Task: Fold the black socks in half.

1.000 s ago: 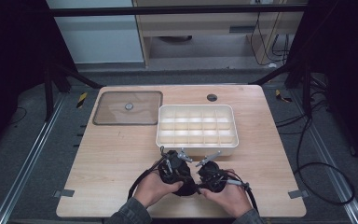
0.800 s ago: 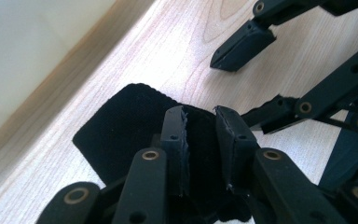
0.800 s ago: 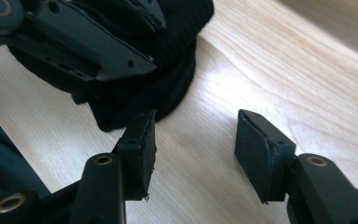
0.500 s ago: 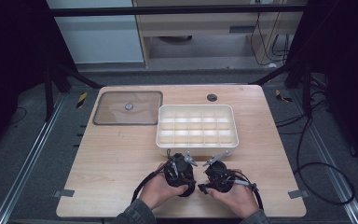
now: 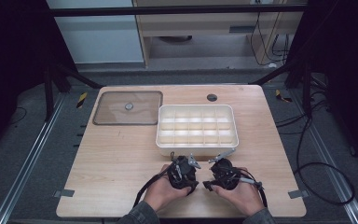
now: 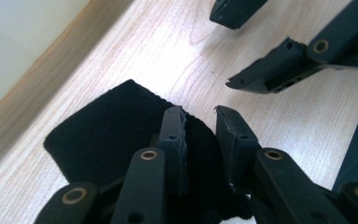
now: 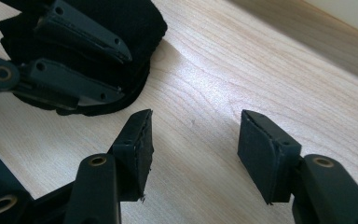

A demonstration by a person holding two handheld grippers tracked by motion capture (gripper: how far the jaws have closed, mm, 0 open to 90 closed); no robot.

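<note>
Down near the front edge of the tabletop (image 5: pixel 121 163), the left gripper (image 6: pixel 200 122) had its fingers (image 6: pixel 173 140) pinched on a black cloth (image 6: pixel 107 126). The cloth lay flat on the wood, just in front of the white tray (image 5: pixel 196 125). The right gripper (image 7: pixel 195 135) sat close beside it, its fingers (image 7: pixel 137 140) apart with only bare wood between them, and they had just been opening a little.
</note>
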